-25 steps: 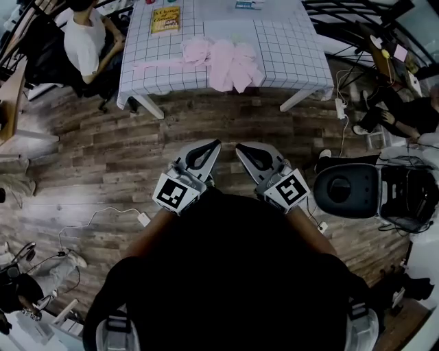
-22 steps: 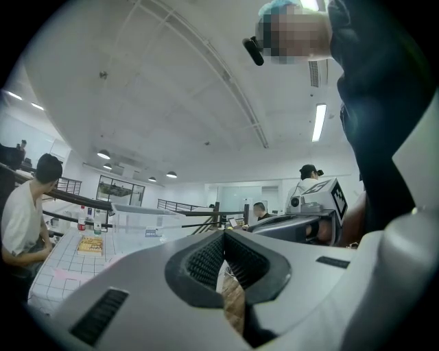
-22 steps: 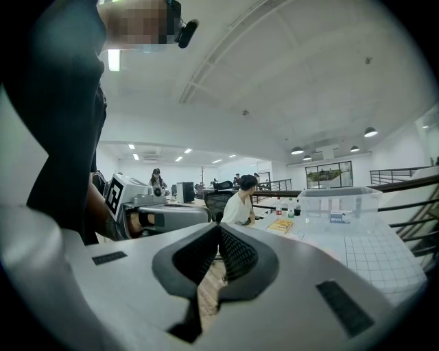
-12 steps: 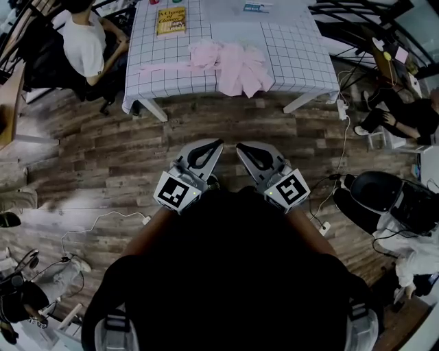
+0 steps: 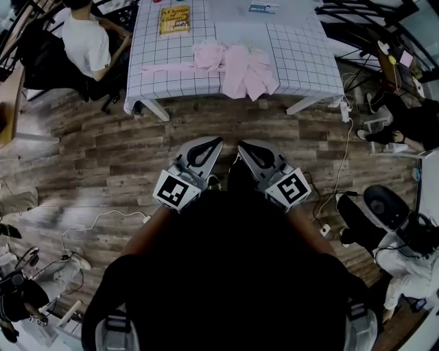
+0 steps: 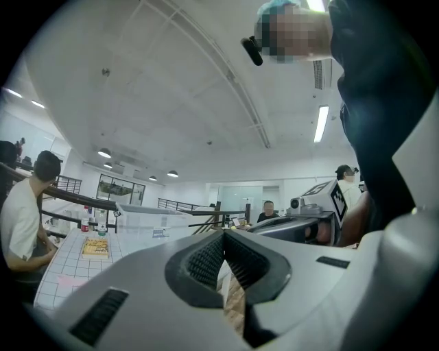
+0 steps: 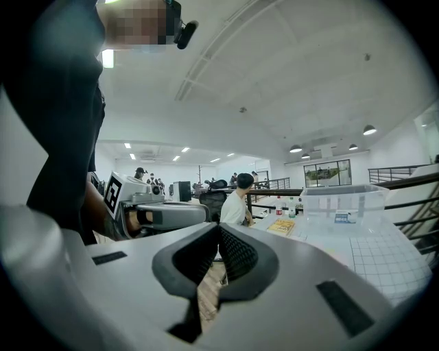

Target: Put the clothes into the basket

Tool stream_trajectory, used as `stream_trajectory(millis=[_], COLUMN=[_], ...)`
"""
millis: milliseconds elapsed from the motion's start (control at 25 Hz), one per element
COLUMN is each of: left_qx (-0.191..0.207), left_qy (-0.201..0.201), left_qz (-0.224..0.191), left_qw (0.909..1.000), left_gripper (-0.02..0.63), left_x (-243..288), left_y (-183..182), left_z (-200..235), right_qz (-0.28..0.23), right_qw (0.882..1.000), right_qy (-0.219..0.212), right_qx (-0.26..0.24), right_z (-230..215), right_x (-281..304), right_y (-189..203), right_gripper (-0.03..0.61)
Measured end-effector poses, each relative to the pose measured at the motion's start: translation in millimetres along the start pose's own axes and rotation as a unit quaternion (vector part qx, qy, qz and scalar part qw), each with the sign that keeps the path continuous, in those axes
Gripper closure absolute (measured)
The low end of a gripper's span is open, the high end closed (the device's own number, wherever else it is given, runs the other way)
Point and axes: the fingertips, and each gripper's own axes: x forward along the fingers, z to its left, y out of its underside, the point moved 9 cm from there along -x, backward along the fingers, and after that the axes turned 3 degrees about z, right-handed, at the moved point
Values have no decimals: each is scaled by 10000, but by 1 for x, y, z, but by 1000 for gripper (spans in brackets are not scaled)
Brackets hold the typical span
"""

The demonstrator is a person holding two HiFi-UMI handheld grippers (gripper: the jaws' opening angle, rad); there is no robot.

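Note:
A heap of pink clothes (image 5: 236,62) lies on the table with the checked cloth (image 5: 309,62), at its near edge, far ahead of both grippers. A clear plastic bin (image 7: 343,202) stands at the back of that table; it also shows in the left gripper view (image 6: 147,218). My left gripper (image 5: 217,142) and right gripper (image 5: 240,145) are held side by side over the wooden floor, pointing towards the table. Both are shut with nothing between the pads. The jaws meet in the left gripper view (image 6: 223,236) and in the right gripper view (image 7: 218,230).
A person in a white shirt (image 5: 86,41) sits at the table's left corner. A yellow book (image 5: 175,19) lies on the table. A black office chair (image 5: 387,206) stands at the right, with cables and a power strip (image 5: 344,110) on the floor. Another person (image 5: 411,120) is at the right.
The table and the pink clothes have come nearer in the head view. The black chair has slid towards the lower right. Both grippers stay shut, side by side.

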Motion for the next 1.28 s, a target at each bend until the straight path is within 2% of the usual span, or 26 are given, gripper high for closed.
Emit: stream_trajectory(millis=[480,640,840,1280], left_qx=[67,71,59,53], left_qy=[-212,-270,-320,-384], left_qz=[41,64,6,195], left_qw=[9997,9996,9995,9991], left_gripper=[611,611,611,611], left_x=[44,66,94,147], left_y=[-6,-11,-13,-25], left_z=[24,33,47,75], right_qz=[-299,-50,-115,-66], right_qw=[9991,9996,9993,9991], right_qy=[-258,-261,-330,-406], right_qx=[-149,-66,-109,-43], right_z=[-58,-82,-114,-173], right_x=[18,21,28,43], right_y=[-4,-8,-8,-15], right_gripper=[563,563,563,563])
